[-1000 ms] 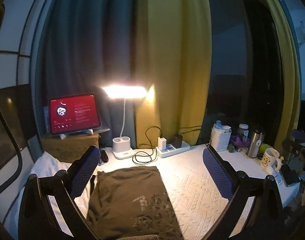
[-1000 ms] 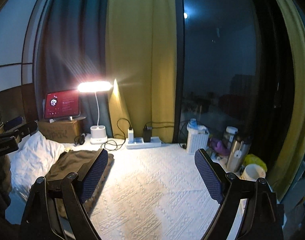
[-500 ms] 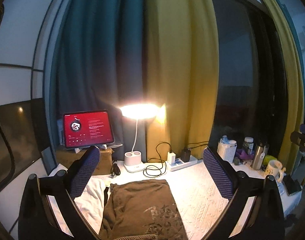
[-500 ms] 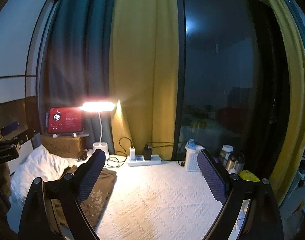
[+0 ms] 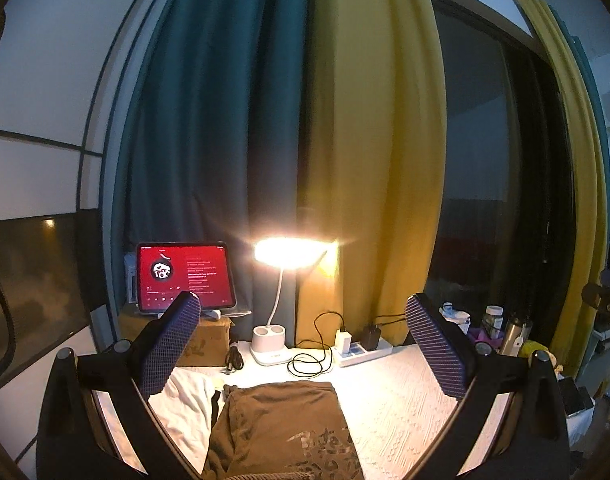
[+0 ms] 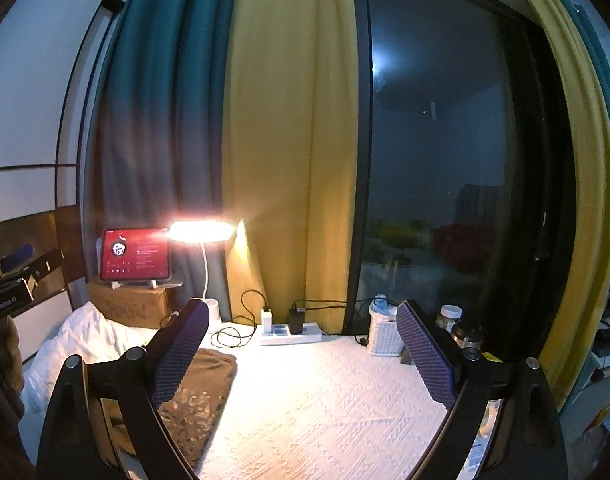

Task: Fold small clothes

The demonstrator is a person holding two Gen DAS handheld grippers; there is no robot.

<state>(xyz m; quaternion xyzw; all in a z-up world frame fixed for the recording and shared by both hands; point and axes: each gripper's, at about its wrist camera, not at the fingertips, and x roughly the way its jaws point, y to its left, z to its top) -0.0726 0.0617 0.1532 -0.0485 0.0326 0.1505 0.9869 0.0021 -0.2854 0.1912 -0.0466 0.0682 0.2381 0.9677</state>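
Both grippers are hanging spread wide with nothing between their jaws: the left gripper (image 5: 303, 344) and the right gripper (image 6: 303, 354), its jaws having just been opening. The brown garment (image 5: 283, 428) is lying folded on the white cloth (image 6: 325, 412), beside a white pillow (image 6: 85, 340).

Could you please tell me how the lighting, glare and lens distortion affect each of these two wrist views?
Left wrist view: the lit white desk lamp blows out into flare, the folded brown printed garment stays readable, and the curtains bow outward from fisheye distortion. Right wrist view: the same lamp flares, and the dark glass window shows faint reflections.
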